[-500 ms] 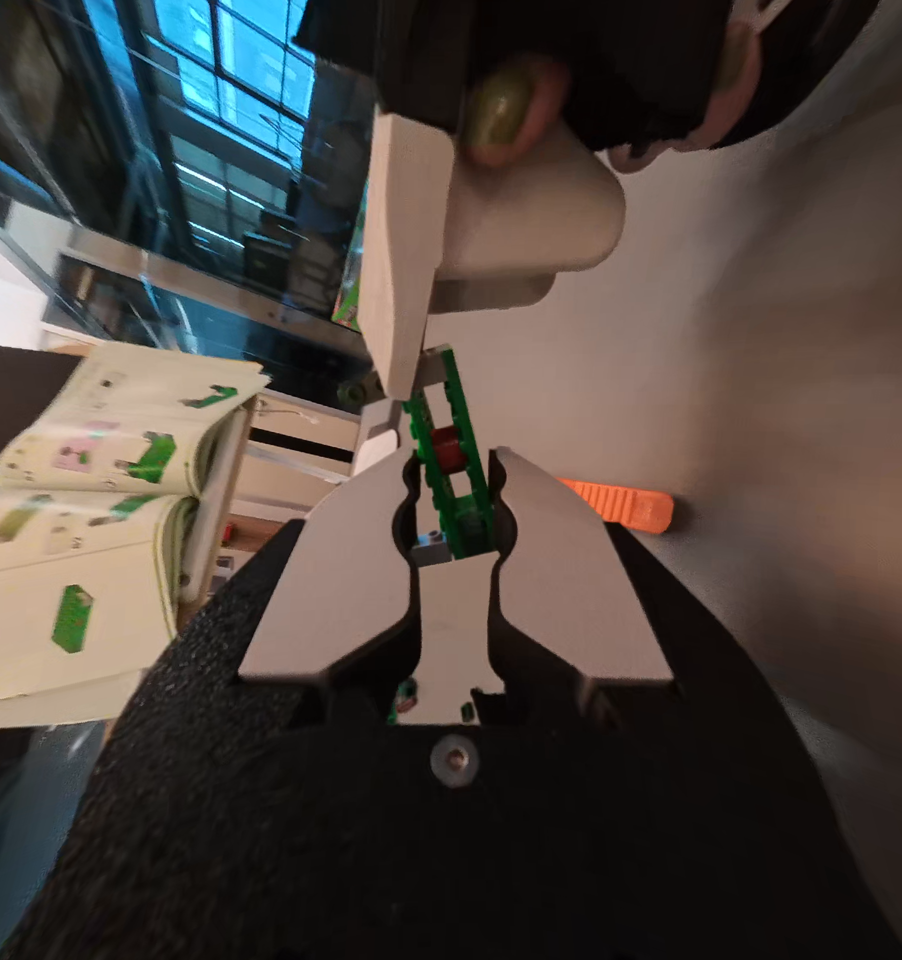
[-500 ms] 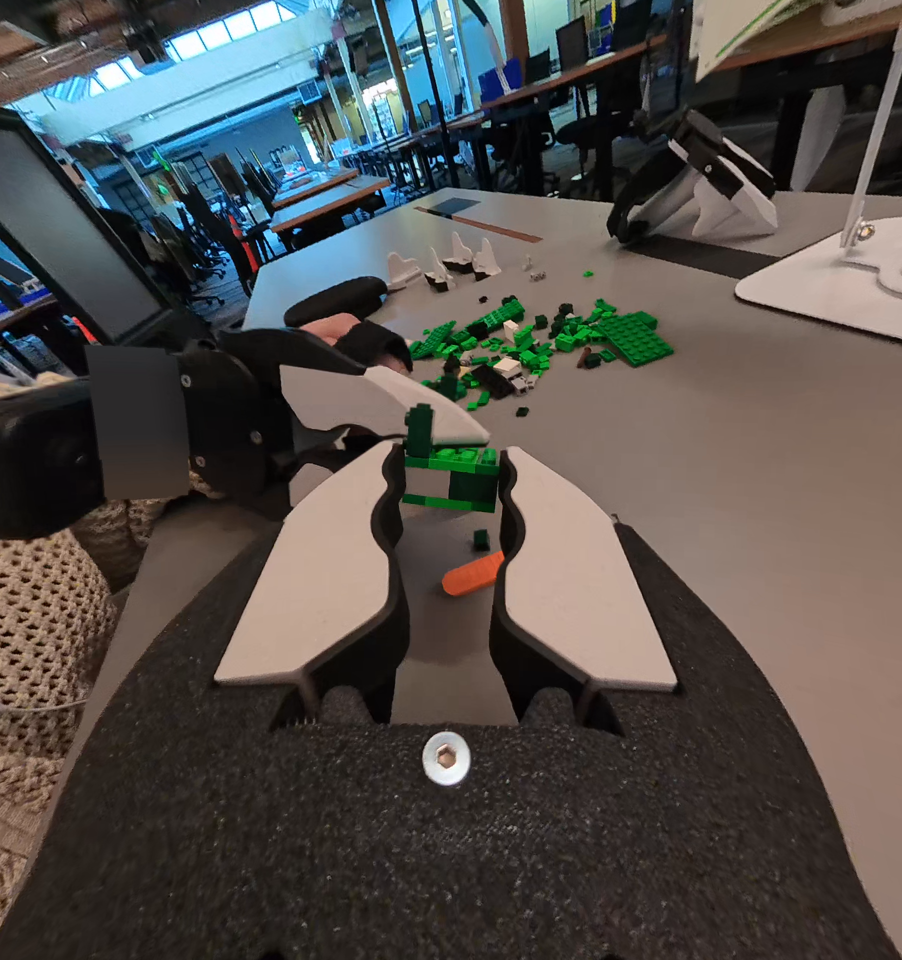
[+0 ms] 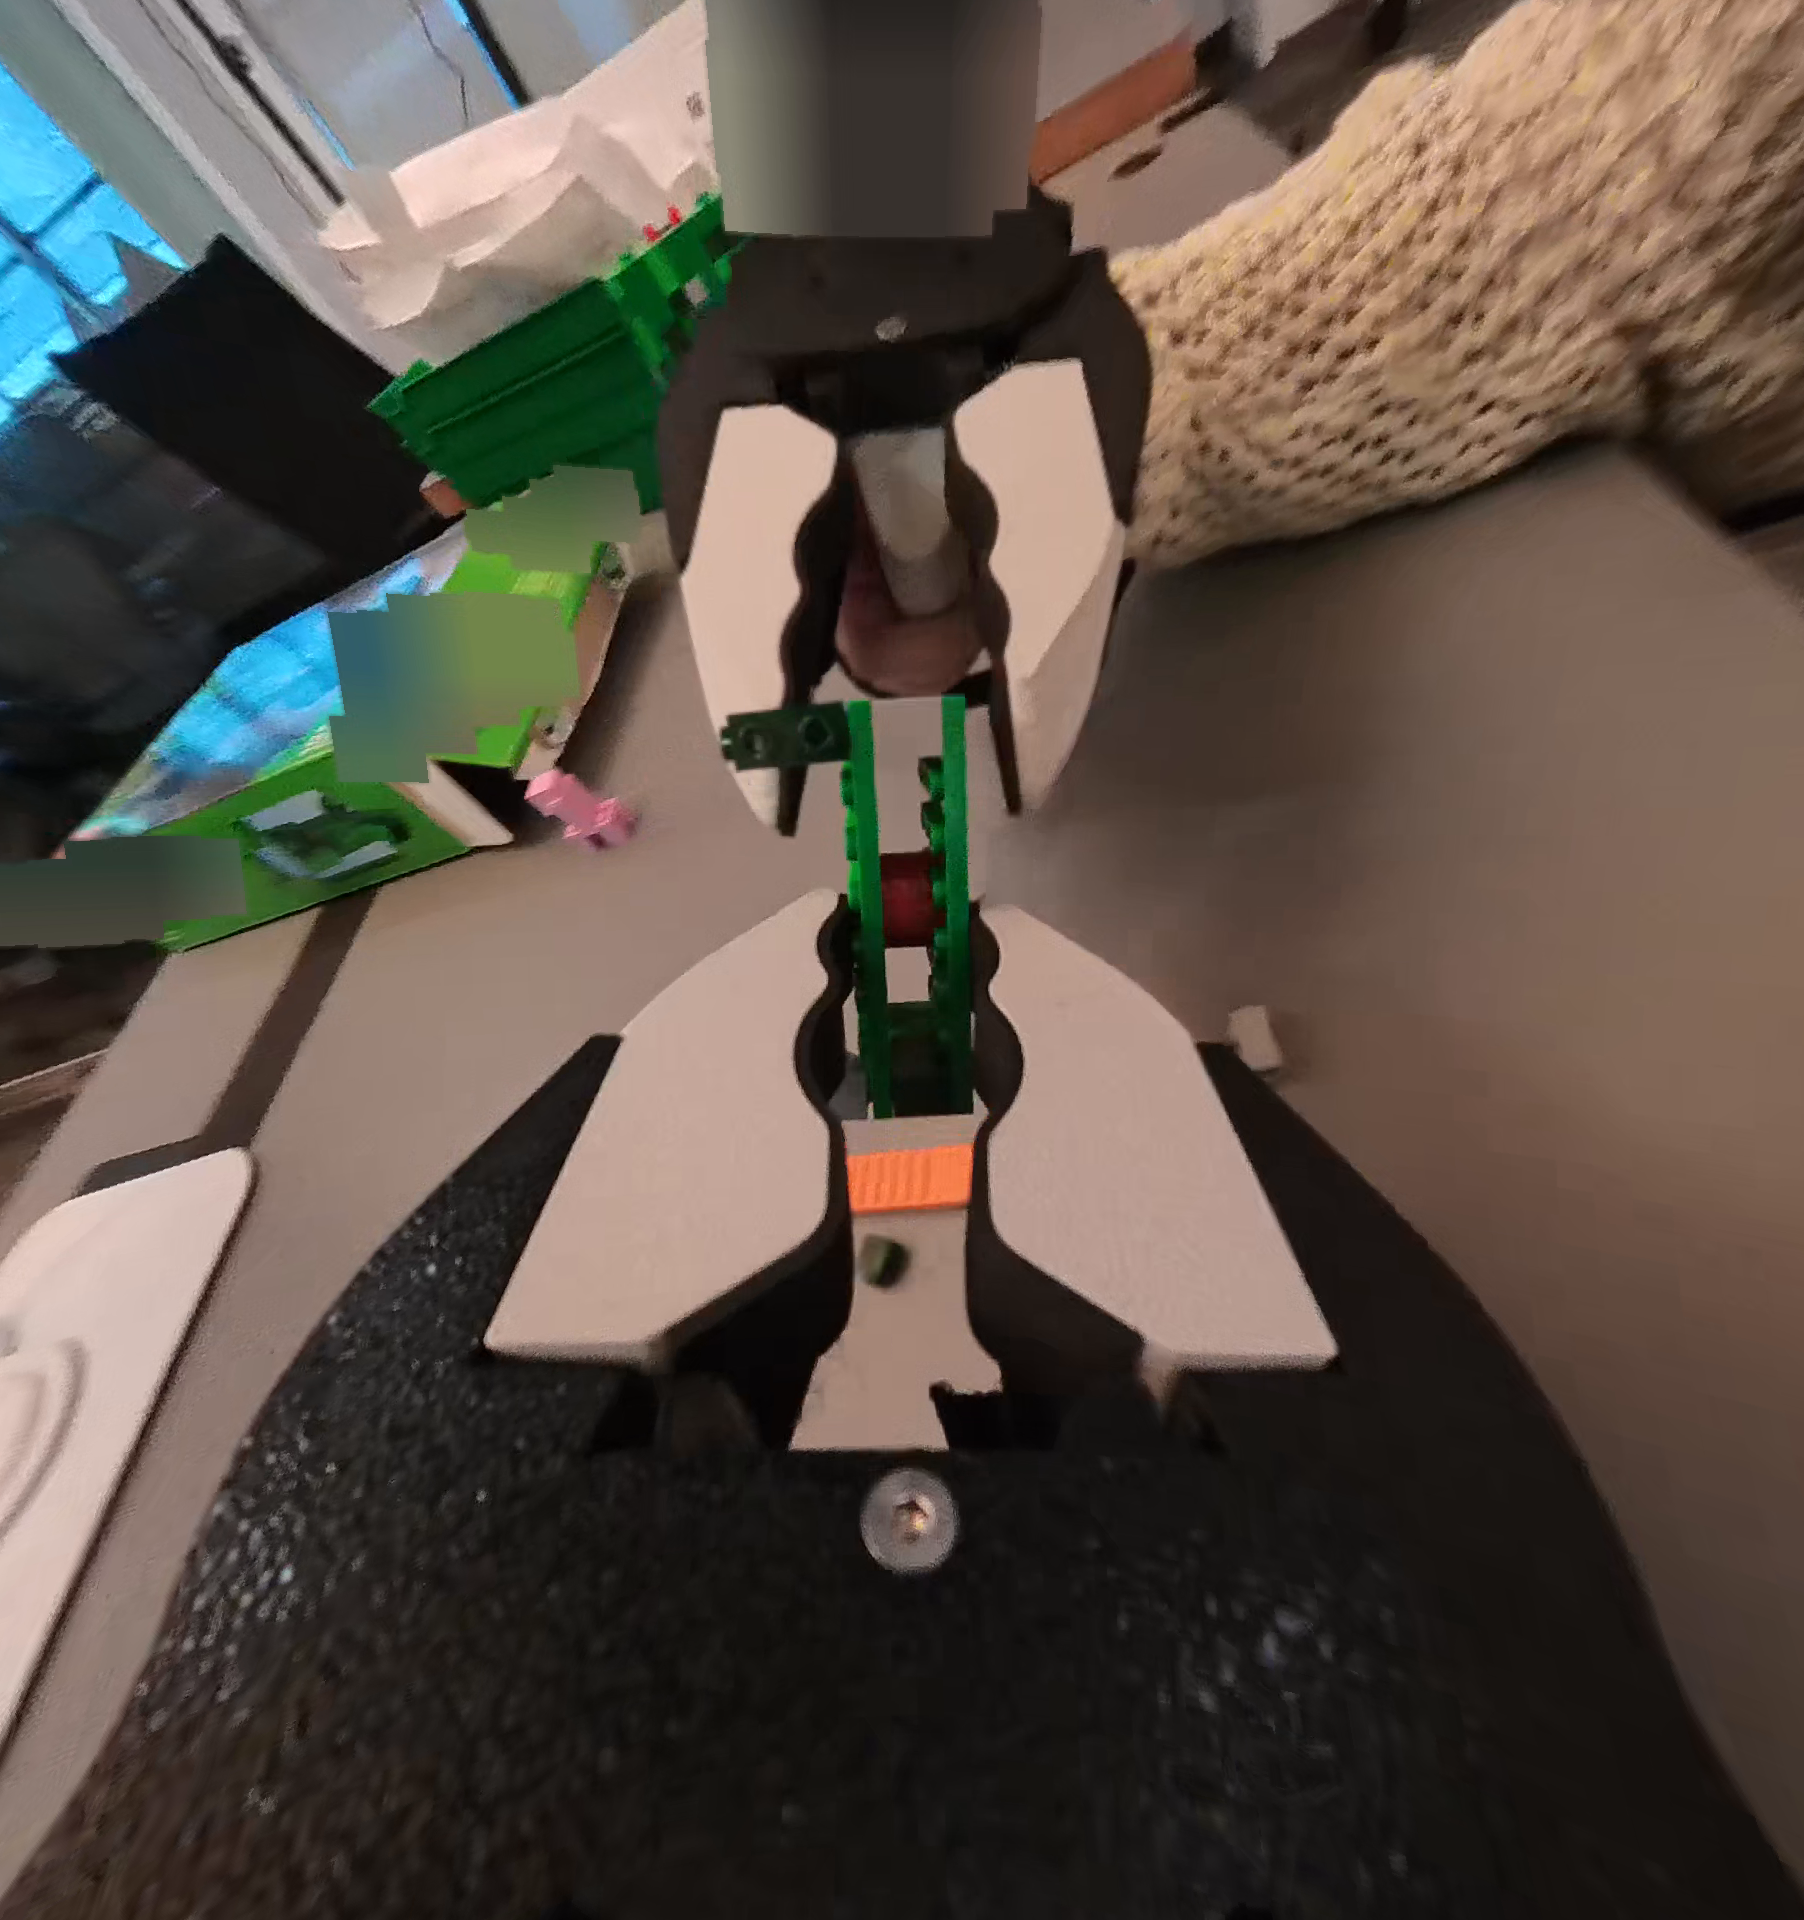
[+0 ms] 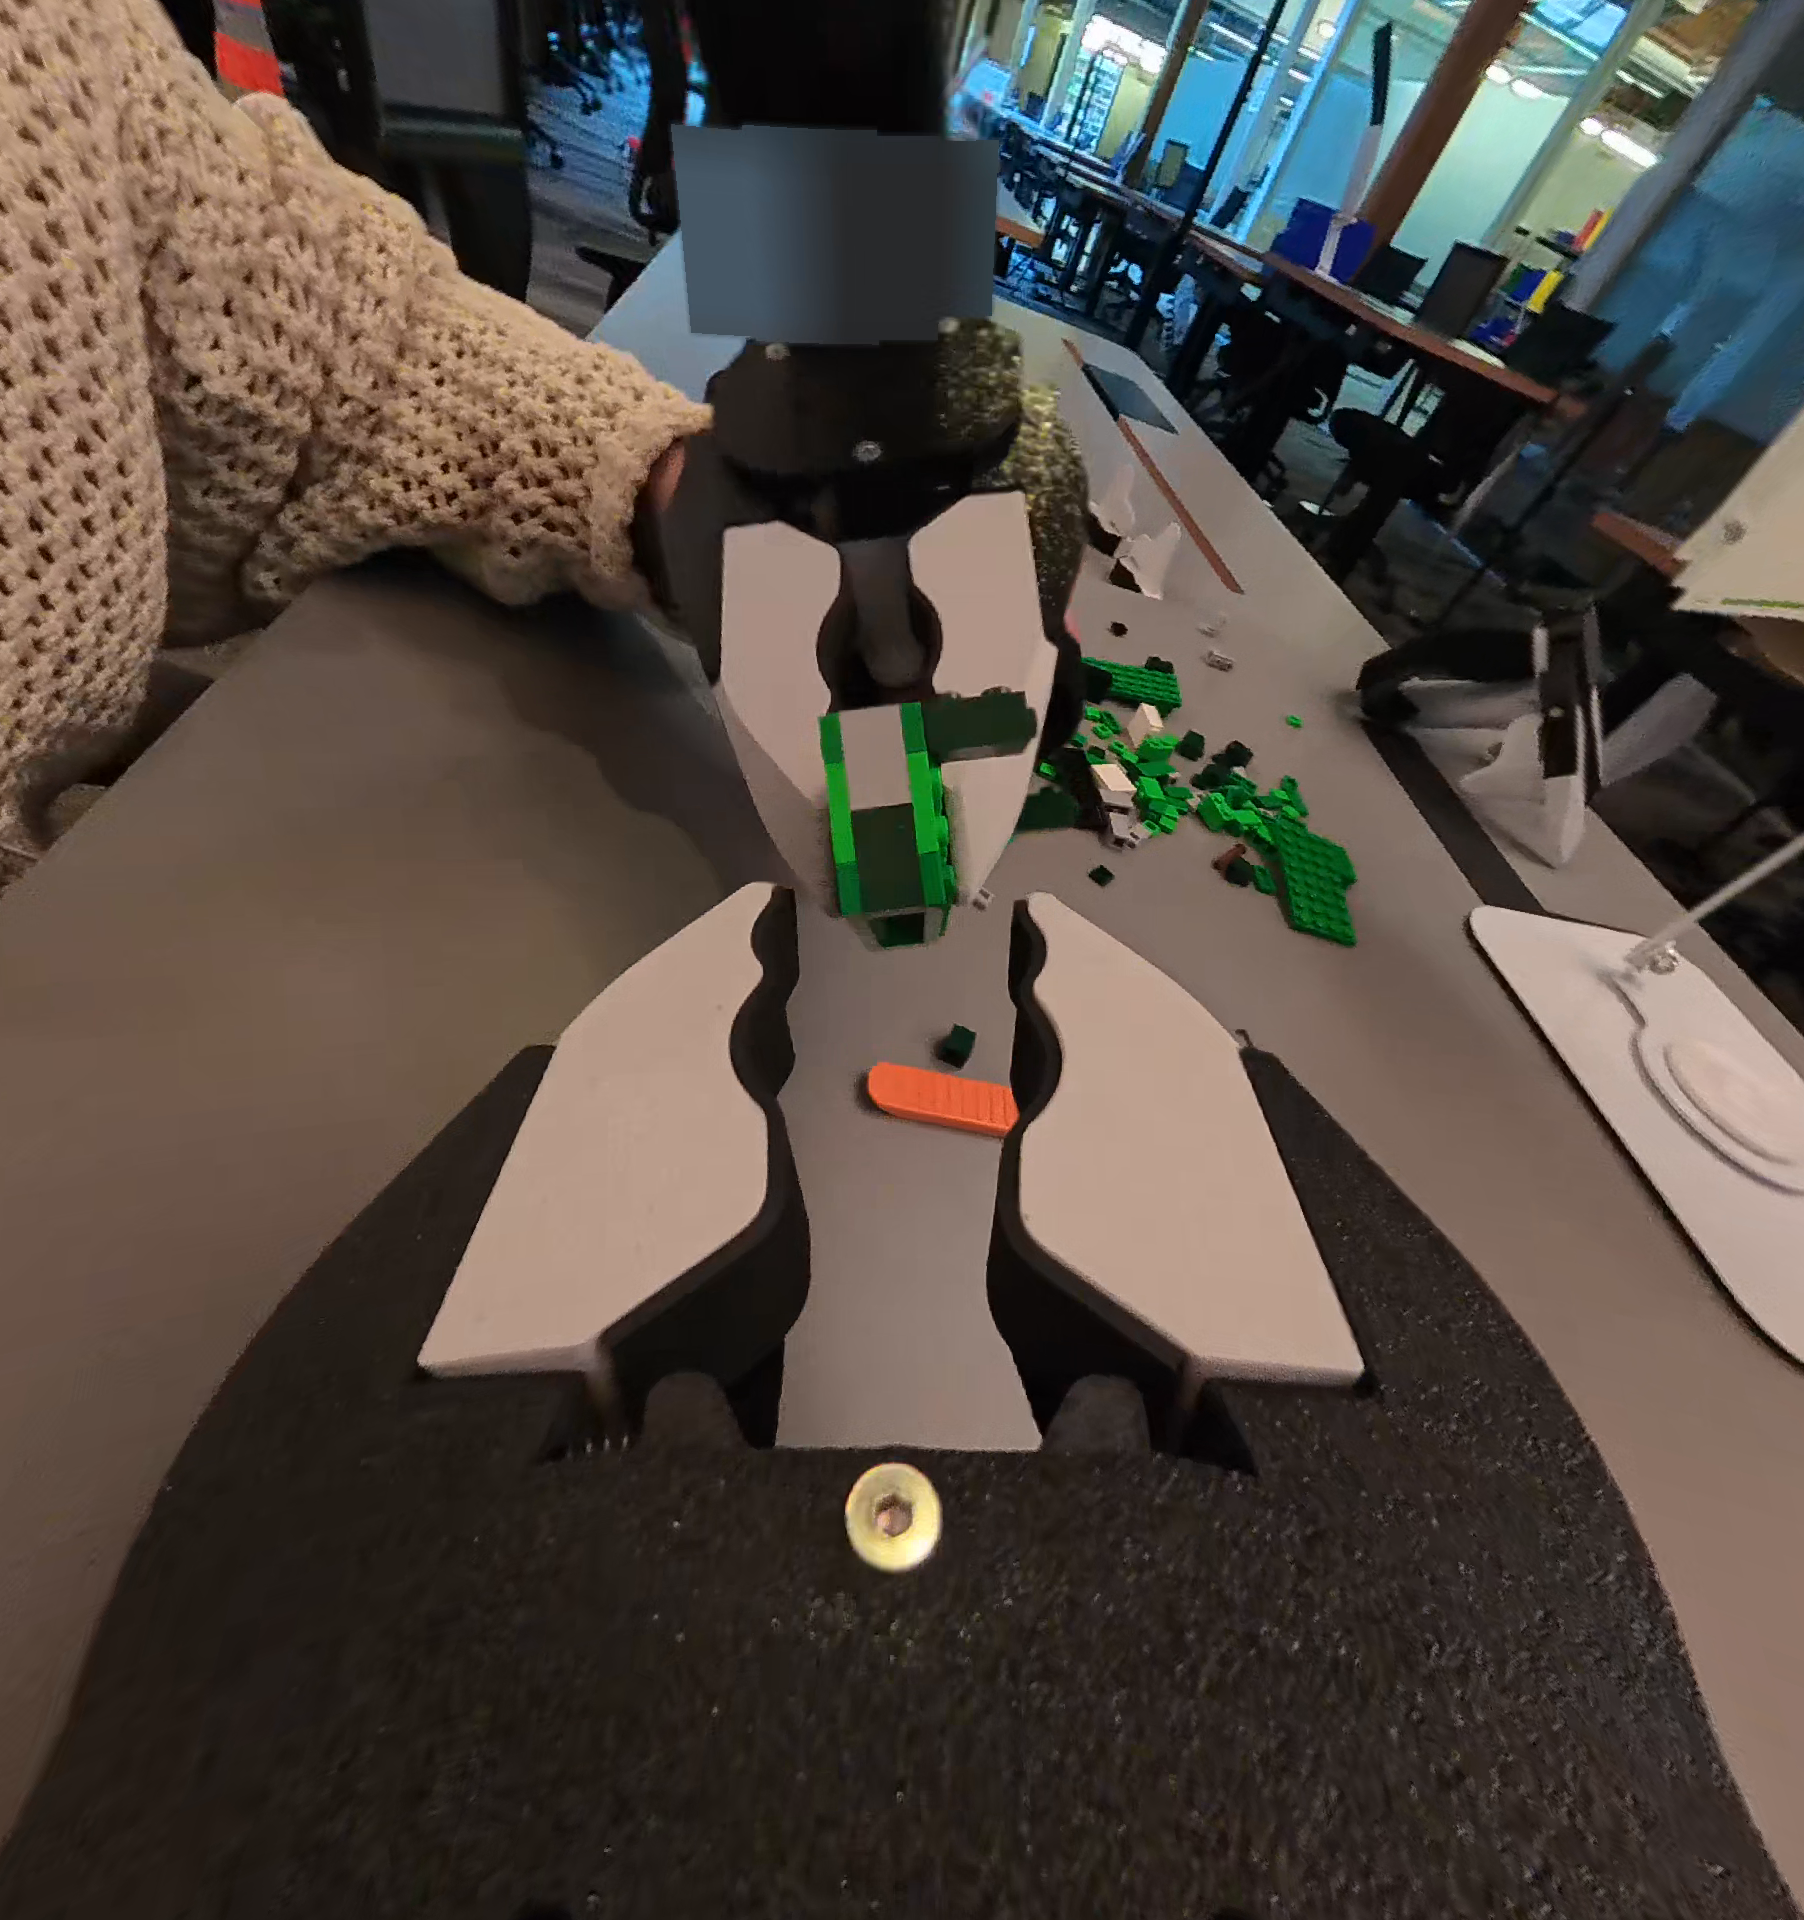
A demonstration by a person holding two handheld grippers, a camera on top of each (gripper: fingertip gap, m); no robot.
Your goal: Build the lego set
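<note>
My left gripper is shut on a long green lego assembly with a red part inside, held above the grey table. A dark green piece sticks out at its far end. In the right wrist view the left gripper points back at me with the assembly in it. My right gripper is open. Its tips stand either side of the assembly's near end with a gap on both sides. An orange brick separator and a small dark green brick lie on the table below.
A pile of loose green bricks lies at the right, with a white stand base nearer. A spare gripper lies beyond. A green lego box, a pink piece and a green built model are at the left. A knit sleeve is close. Left and right tips are no more than a few centimetres apart. The orange brick separator sits 9 centimetres or so from the ends of my left fingers. Seen from the left wrist view as well. Between my left fingertips and the small dark green brick there is roughly 11 centimetres. Seen from the left wrist view as well.
Both grippers have swung round and now face each other tip to tip. The left still holds the assembly. The right's fingers now stand clear of its sides.
</note>
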